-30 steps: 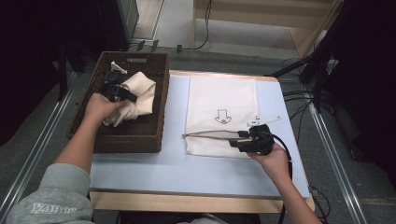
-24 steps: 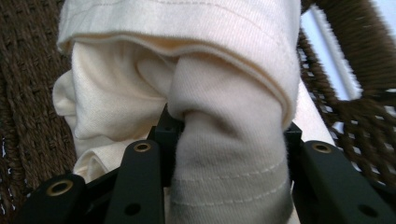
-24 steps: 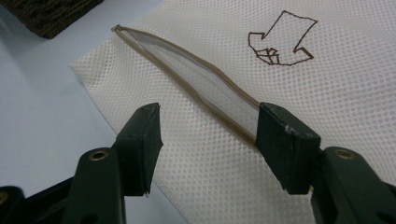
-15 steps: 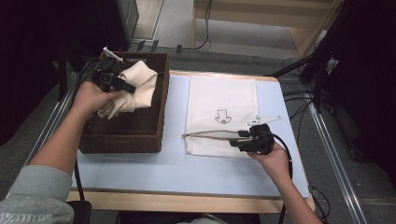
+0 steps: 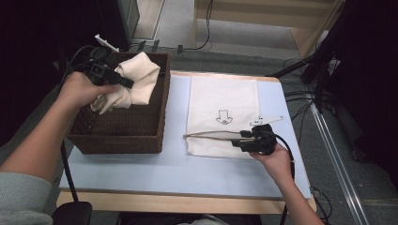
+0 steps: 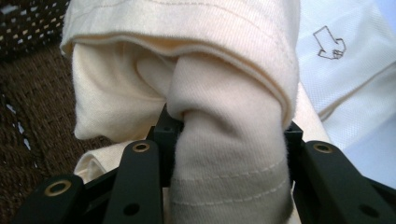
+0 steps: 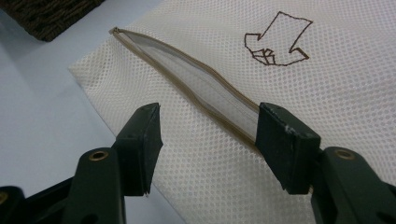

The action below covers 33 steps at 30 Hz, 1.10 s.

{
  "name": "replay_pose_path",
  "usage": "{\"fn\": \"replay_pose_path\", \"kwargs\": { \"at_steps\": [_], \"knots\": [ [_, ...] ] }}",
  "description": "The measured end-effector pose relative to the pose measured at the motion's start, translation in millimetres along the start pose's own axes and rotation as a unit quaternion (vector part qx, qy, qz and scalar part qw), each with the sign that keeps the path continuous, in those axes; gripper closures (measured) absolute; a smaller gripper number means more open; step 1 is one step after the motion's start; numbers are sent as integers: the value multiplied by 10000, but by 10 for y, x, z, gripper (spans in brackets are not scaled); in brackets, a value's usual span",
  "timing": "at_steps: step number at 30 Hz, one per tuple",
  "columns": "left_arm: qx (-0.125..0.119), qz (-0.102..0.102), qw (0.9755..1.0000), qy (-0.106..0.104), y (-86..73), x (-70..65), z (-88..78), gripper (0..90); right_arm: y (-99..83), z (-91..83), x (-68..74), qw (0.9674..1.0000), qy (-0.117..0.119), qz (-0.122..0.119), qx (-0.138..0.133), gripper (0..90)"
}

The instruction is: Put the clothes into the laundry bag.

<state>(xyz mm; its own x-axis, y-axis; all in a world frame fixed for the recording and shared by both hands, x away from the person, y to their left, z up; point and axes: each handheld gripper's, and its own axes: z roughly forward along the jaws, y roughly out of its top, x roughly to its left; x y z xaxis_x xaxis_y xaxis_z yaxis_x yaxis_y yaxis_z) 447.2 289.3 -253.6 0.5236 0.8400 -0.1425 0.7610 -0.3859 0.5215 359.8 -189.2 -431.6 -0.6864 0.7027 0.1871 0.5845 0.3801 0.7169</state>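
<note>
Table: pale blue rectangular tabletop with a light wooden front edge (image 5: 141, 173), spanning the middle and lower frame of the high view.
Basket: dark brown woven rectangular basket (image 5: 117, 140) stood on the left part of the table; its weave also appeared at the left edge of the left gripper view (image 6: 28, 116).
Bag: white mesh laundry bag with a tan zipper and a small brown arrow print (image 5: 223, 101), lay flat right of centre on the table, just beside the basket. In the right gripper view (image 7: 299, 93) the zipper ran diagonally from upper left to lower right and gaped partly open.
Cloth: cream cotton garment, bunched and folded (image 5: 136, 79), was held up over the far part of the basket at upper left of the high view; in the left gripper view (image 6: 224, 154) a stitched hem crossed the top.
Left gripper: black two-jaw tool (image 5: 123, 83) in the left hand (image 5: 82, 89), jaws pinched on a thick roll of the cloth, which bulged between them (image 6: 229, 140).
Right gripper: black two-jaw tool (image 5: 234, 137) in the right hand (image 5: 274, 159), at lower right of the bag; jaws spread apart (image 7: 208, 135) either side of the zipper line, resting low over the mesh. Contact with the zipper: could not tell.
</note>
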Motion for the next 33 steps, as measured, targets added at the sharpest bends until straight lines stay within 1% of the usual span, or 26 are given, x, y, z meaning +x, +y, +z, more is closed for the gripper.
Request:
{"fn": "replay_pose_path", "kwargs": {
  "at_steps": [2,3,6,8,9,10,11,12,13,15,16,17,19,20,21,22,23,24,25,27,28,29,30,31,32,33],
  "knots": [
    [-28,45,10000,-62,1,-12,-22,579,1,-2,-2,10000,5,6,-1,414],
    [-69,103,9998,-150,7,-53,-66,579,0,-3,-2,10000,-1,-1,-5,414],
    [-57,206,9996,-163,16,-109,-100,579,0,-3,-3,10000,-2,2,-1,414],
    [-61,340,9992,-209,26,-209,-142,579,0,0,-3,10000,-7,6,3,414],
    [-61,340,9992,-209,26,-209,-142,578,0,1,-3,10000,-7,2,-1,415],
    [-95,428,9987,-267,28,-272,-175,578,1,3,-4,10000,-14,0,8,415],
    [-95,428,9987,-267,28,-272,-175,577,2,3,-5,10000,-14,-8,7,415],
    [-144,505,9981,-330,31,-335,-199,577,2,3,-7,10000,-12,-4,2,414],
    [-144,505,9981,-330,31,-335,-199,576,1,2,-8,10000,-20,12,6,415],
    [-152,601,9972,-414,33,-409,-217,576,-2,1,-14,10000,-17,23,22,414],
    [-155,701,9961,-515,37,-503,-231,576,-3,-1,-16,10000,-19,25,17,414],
    [-155,701,9961,-515,37,-503,-231,575,-3,-1,-16,10000,-19,25,17,414],
    [-148,877,9940,-629,44,-637,-249,575,-1,-4,-22,10000,-25,29,13,416],
    [-148,877,9940,-629,44,-637,-249,575,-1,-4,-22,10000,-25,29,13,416],
    [-139,951,9930,-679,46,-683,-251,575,0,-5,-25,10000,-25,36,8,417],
    [-150,1092,9910,-753,48,-782,-255,574,1,-7,-25,10000,-22,42,2,417],
    [-150,1092,9910,-753,48,-782,-255,574,0,-8,-26,10000,-28,41,-7,418],
    [-135,1224,9888,-843,49,-863,-257,574,0,-10,-28,10000,-17,39,-14,419],
    [-141,1289,9874,-903,48,-919,-252,574,-1,-11,-32,10000,-20,40,-21,419],
    [-128,1373,9851,-1028,48,-1005,-247,573,-3,-18,-36,10000,-8,78,-23,419],
    [-128,1373,9851,-1028,48,-1005,-247,572,-3,-18,-36,10000,-8,78,-23,419],
    [-112,1420,9839,-1083,49,-1047,-246,572,-3,-21,-43,10000,-12,66,-40,419],
    [-133,1539,9813,-1146,47,-1125,-241,573,-4,-28,-50,10000,-17,76,-50,419],
    [-133,1539,9813,-1146,47,-1125,-241,573,-4,-28,-50,10000,-17,76,-50,419],
    [-112,1646,9789,-1205,46,-1217,-235,573,-4,-35,-59,9999,-23,96,-64,419],
    [-112,1646,9789,-1205,46,-1217,-235,573,-5,-39,-60,9999,-25,106,-64,420]
  ]
}}
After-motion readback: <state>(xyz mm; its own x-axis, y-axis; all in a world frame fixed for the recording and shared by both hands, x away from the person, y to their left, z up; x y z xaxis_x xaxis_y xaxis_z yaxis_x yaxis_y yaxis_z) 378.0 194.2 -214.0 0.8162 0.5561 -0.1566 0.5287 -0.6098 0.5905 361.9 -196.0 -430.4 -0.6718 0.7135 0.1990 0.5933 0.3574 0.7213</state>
